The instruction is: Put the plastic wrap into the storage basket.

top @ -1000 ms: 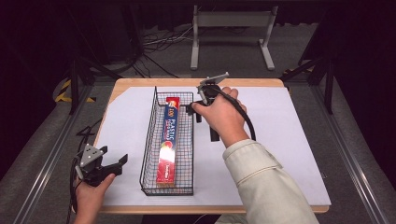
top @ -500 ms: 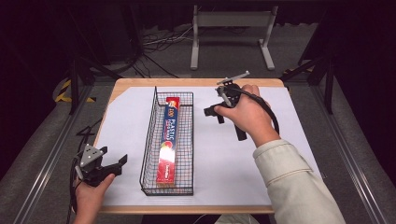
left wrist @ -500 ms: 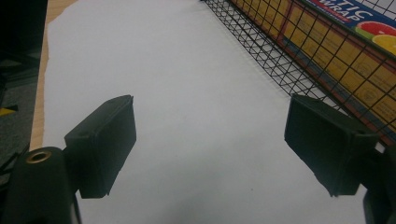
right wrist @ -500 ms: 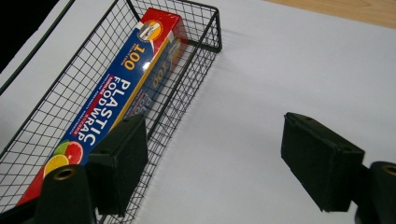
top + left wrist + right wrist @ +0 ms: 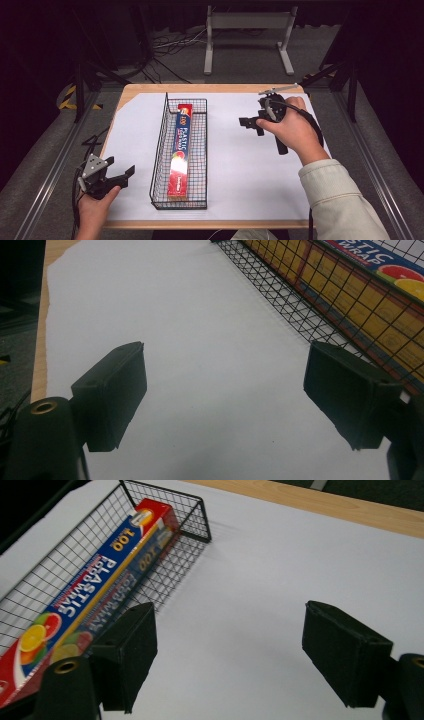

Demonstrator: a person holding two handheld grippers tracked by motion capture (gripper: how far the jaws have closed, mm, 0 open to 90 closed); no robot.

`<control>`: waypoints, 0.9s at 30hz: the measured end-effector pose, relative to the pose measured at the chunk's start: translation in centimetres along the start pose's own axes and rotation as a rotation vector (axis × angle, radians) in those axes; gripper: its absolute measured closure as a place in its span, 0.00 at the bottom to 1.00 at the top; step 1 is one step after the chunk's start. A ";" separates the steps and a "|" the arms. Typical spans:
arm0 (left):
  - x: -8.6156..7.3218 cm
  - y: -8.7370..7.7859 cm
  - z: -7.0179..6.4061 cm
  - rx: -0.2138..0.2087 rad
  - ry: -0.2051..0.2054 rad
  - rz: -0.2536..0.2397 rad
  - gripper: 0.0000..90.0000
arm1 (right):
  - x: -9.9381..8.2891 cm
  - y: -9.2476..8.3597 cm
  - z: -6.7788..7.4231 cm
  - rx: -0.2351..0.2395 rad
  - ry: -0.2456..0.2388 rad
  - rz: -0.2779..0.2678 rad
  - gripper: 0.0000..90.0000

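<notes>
Two grippers are in play, and both stand released with nothing between their jaws. In the high view the right gripper (image 5: 248,123) hangs over the white sheet to the right of the wire basket (image 5: 161,145), well apart from it; its own view shows the black jaws spread wide over bare paper, with the basket's far end up to the left. The left gripper (image 5: 120,175) sits low at the near left corner of the bench (image 5: 210,88), near the basket's left wall, jaws likewise splayed.

The box of plastic wrap (image 5: 179,150) lies flat and lengthwise inside the basket, red end toward the far side, nearly filling the narrow floor.

Risks, as I judge them: the box sits close against the mesh, so a jaw reaching in could snag a wire and drag or tip the light basket instead of gripping the box. A grasp taken near one end would likely let the long box pivot and jam against the wall. The smooth paper offers little friction, so the basket may slide unless the other gripper steadies it.
</notes>
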State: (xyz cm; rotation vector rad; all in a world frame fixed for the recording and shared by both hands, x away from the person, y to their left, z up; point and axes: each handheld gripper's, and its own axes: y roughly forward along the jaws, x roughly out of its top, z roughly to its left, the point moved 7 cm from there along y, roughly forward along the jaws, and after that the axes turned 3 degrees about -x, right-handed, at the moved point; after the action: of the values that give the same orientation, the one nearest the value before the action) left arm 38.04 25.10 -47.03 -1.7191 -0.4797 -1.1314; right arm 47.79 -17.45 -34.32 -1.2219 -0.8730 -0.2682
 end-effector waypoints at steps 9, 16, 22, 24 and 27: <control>0.1 -0.1 0.0 0.000 0.003 -0.005 0.20 | -4.7 -0.5 -2.6 0.023 -0.006 -0.070 0.23; 0.2 0.0 -0.1 0.001 0.008 -0.016 0.20 | -8.7 -0.4 -5.3 0.000 0.026 -0.123 0.24; 0.1 0.1 -0.1 -0.009 0.006 -0.020 0.20 | -12.0 -0.5 -6.7 -0.007 0.059 -0.157 0.24; 0.2 0.0 -0.1 -0.019 -0.006 -0.023 0.20 | -13.1 -0.3 -7.1 0.000 0.078 -0.167 0.24; 0.2 0.0 -0.1 -0.020 -0.004 -0.027 0.20 | -14.6 0.3 -7.9 -0.023 0.078 -0.163 0.24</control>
State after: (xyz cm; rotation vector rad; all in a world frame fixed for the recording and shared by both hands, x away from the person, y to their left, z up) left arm 38.04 24.97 -46.84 -1.7373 -0.4970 -1.1558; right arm 41.81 -28.27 -45.44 -1.1557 -0.9049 -0.4556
